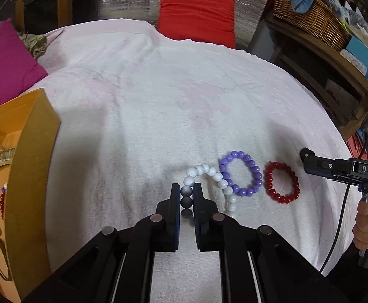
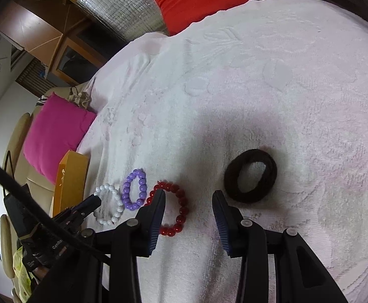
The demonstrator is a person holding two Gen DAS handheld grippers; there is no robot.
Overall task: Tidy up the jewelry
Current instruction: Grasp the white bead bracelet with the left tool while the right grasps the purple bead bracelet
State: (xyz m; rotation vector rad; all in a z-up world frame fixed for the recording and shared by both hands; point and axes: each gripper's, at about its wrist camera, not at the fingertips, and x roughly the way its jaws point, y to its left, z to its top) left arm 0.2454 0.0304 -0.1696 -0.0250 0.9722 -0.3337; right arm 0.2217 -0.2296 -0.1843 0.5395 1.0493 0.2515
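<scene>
A white bead bracelet [image 1: 215, 175] lies on the white towel [image 1: 158, 101], and my left gripper [image 1: 186, 186] is shut on its near-left beads. Right of it, a purple bead bracelet [image 1: 253, 168] touches it, and a red bead bracelet [image 1: 282, 198] lies a little further right. In the right wrist view the white bracelet [image 2: 117, 207], purple bracelet [image 2: 127, 194] and red bracelet [image 2: 181, 212] lie in a row, with a black hair tie [image 2: 267, 174] to their right. My right gripper [image 2: 189, 195] stands open above the towel between the red bracelet and the hair tie, holding nothing.
An orange box [image 1: 30, 164] with several jewelry pieces inside stands at the towel's left edge. Pink cushion [image 1: 2, 63] and red cushion [image 1: 196, 12] lie beyond the towel. A wicker basket [image 1: 307, 7] sits on shelves at the right. A person's hand [image 1: 365, 224] holds the right gripper's handle.
</scene>
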